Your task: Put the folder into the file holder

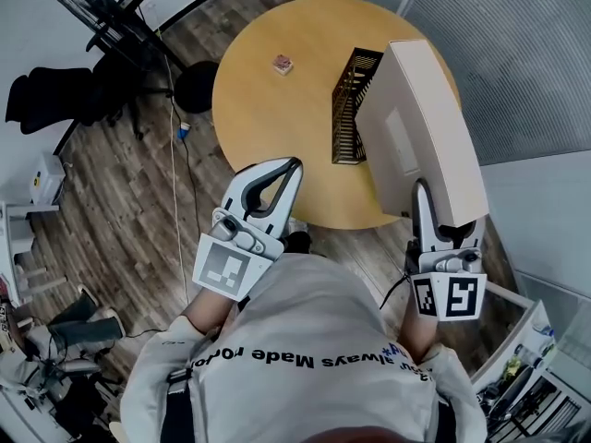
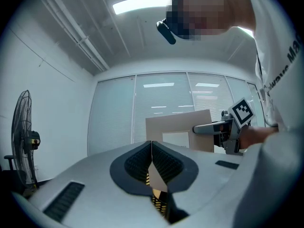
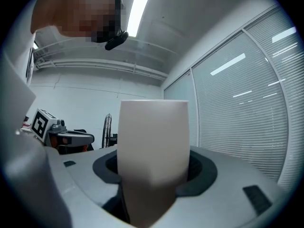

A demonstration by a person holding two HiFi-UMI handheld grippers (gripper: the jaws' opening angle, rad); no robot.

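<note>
Head view, with both gripper views. The right gripper (image 1: 434, 212) sits at lower right of the frame, its fingers spread wide and clamped on the near end of the beige folder (image 1: 420, 118). In the right gripper view the folder's spine fills the gap between the fingers. The folder is carried in the air at centre right, standing on edge and leaning away from the person. It is over the right rim of the round wooden surface (image 1: 277, 127) and not yet in the file holder (image 1: 351, 109). That black wire rack stands on the surface just left of the folder, and the folder covers its right side in the picture. The left gripper (image 1: 288, 169), at centre frame over the near rim of the surface, has its fingers closed tip to tip and holds nothing. A small pink block (image 1: 283, 64) lies well apart at the top of the surface. Likely hazards from here: the folder is gripped at one end only, so its long free end may swing or slip in the fingers. It may also catch on a wire divider. The light rack has nothing steadying it, so it could then slide or tip instead of receiving the folder.
</note>
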